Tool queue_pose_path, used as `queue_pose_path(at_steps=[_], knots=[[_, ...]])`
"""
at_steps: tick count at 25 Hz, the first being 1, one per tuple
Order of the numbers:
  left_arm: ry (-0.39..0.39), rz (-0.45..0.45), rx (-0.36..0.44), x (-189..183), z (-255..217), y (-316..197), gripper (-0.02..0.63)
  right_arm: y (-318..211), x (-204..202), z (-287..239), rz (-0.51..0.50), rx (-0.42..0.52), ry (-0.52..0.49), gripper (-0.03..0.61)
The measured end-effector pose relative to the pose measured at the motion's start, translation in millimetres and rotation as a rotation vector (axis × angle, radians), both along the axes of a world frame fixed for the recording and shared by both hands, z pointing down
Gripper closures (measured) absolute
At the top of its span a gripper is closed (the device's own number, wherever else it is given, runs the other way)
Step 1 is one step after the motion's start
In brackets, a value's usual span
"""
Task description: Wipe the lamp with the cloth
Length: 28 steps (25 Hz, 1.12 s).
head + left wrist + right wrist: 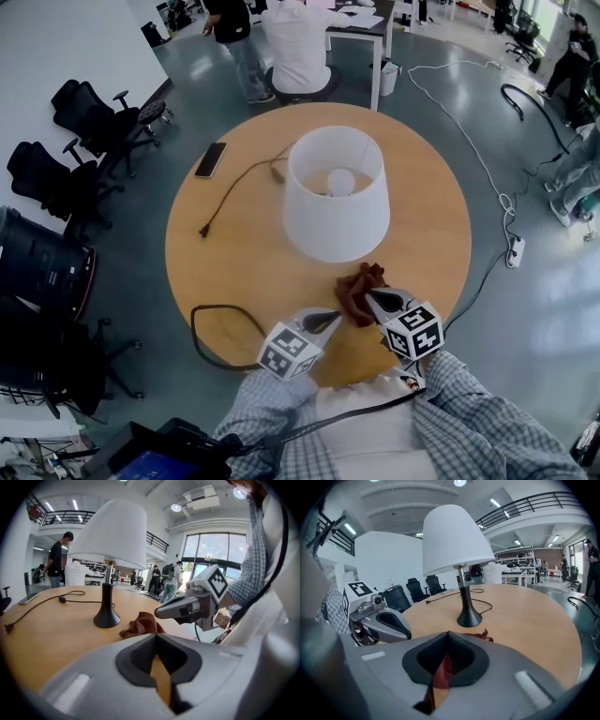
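Surface: I see a round wooden table, most of its top bare.
Lamp: the lamp stands upright near the table's middle, with a white shade on a black flared base. Its cord trails left across the wood and ends in a plug lying on the tabletop.
Cloth: the brown cloth lies bunched on my side of the lamp, near its base.
Right gripper: my right gripper is clenched on a fold of the cloth, and rusty fabric fills the slit between its jaws.
Left gripper: my left gripper is clenched on nothing and sits just beside the cloth.
Other items: a phone lies by the far-left rim, and a black cable loop by the near-left rim.
Floor: the glossy grey floor carries a white cable running to a power strip.
Room: an open office with black office chairs at left and a seated person in white beyond the table. There are also tall windows and a railed mezzanine.
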State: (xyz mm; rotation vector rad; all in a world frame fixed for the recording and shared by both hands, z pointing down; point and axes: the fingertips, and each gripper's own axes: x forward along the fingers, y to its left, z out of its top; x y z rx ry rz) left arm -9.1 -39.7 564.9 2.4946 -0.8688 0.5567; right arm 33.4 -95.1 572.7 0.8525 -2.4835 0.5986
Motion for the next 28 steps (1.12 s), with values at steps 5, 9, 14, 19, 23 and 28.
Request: queue_pose_path(at_steps=[5, 9, 14, 19, 23, 28], knots=[[-0.003, 0.001, -0.003, -1.9, 1.5, -0.7, 0.609, -1.5, 0.5, 3.0, 0.006, -0.004, 0.014, 0.575], [-0.004, 0.001, -0.008, -3.2, 2.8, 0.3, 0.609, -1.2, -0.3, 5.5, 0.013, -0.010, 0.023, 0.575], [-0.004, -0.002, -0.011, -3.1, 3.3, 0.3, 0.609, -0.5, -1.0, 6.2, 0.011, -0.012, 0.027, 0.575], [-0.001, 0.008, -0.010, 0.0, 3.2, 0.3, 0.609, -1.0, -0.1, 8.8, 0.013, -0.022, 0.027, 0.575], [0.002, 0.010, -0.012, 0.3, 3.0, -0.1, 0.609, -1.4, -1.6, 8.4, 0.011, -0.026, 0.025, 0.575], [0.000, 0.007, -0.018, 0.2, 4.6, 0.4, 0.609, -1.2, -1.1, 8.9, 0.008, -0.028, 0.027, 0.575]])
